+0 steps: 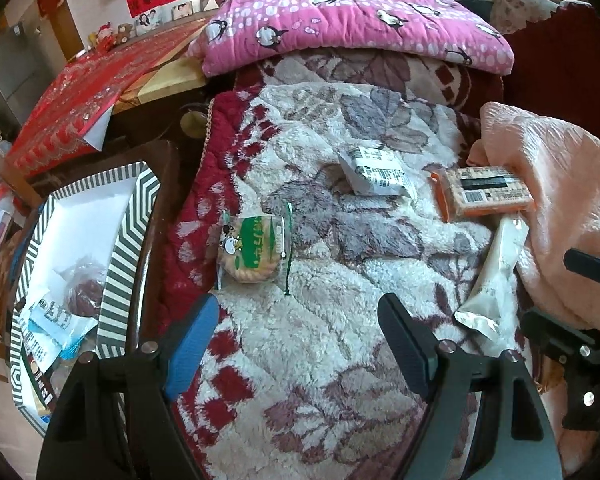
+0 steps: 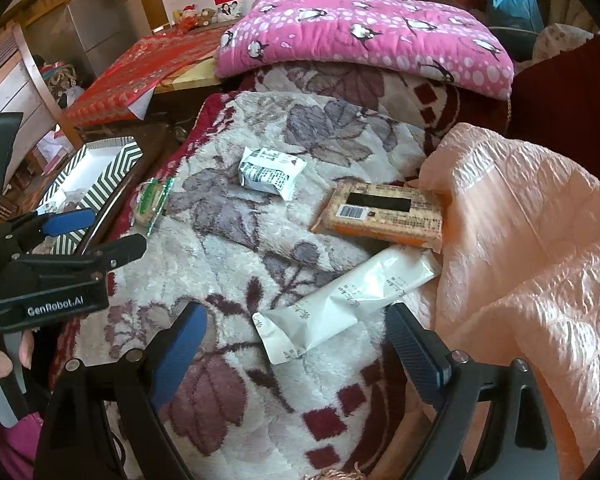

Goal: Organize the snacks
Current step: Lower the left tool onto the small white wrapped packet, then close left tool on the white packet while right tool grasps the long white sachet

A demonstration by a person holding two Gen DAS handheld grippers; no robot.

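Observation:
Several snacks lie on a fleecy floral blanket [image 1: 320,340]. A round biscuit pack with green print [image 1: 254,250] lies just ahead of my open, empty left gripper [image 1: 300,320]. Farther off lie a white wrapped snack [image 1: 374,172], an orange pack [image 1: 484,192] and a long white pouch [image 1: 496,268]. A striped box [image 1: 128,232] at the left holds a dark round snack [image 1: 86,290] and some packets. In the right wrist view my open, empty right gripper [image 2: 296,328] is just short of the long white pouch [image 2: 348,292], with the orange pack [image 2: 380,208], white snack [image 2: 270,170] and biscuit pack [image 2: 152,200] beyond.
A pink penguin cushion [image 1: 352,12] lies at the back. A peach quilt [image 2: 532,240] rises at the right. A table with red cloth [image 1: 88,92] stands behind the box. The left gripper [image 2: 96,232] shows at the left of the right wrist view, near the striped box [image 2: 108,176].

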